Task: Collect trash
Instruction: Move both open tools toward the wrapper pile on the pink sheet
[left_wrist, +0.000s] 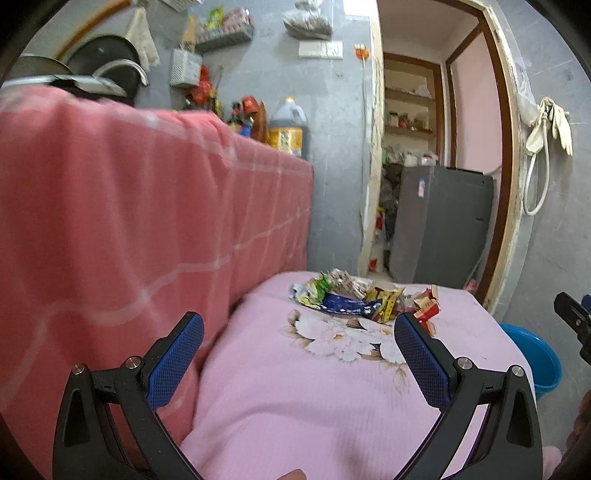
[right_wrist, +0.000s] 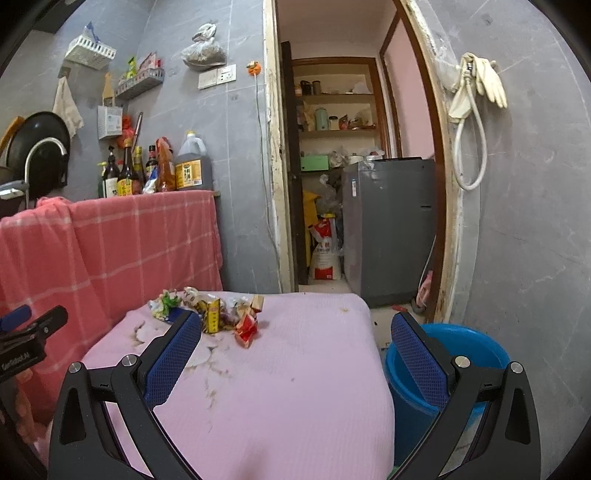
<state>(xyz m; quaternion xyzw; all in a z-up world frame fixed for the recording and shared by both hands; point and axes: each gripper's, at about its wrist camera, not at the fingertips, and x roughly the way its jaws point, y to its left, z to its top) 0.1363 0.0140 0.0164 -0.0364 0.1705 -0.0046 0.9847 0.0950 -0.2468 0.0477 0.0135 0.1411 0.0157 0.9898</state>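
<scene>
Right wrist view: both grippers, right gripper and left gripper, hover with jaws wide apart over bare pink cloth; wrappers heaped at its far left edge; red cloth walls the left; blue bucket beside the right edge, contents unseen.

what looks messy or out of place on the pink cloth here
A heap of crumpled snack wrappers lies at the far end of the pink cloth, with a red wrapper strayed slightly nearer. The cloth also shows dark smudges beside the pile. Both the left gripper and the right gripper are open and empty.
</scene>
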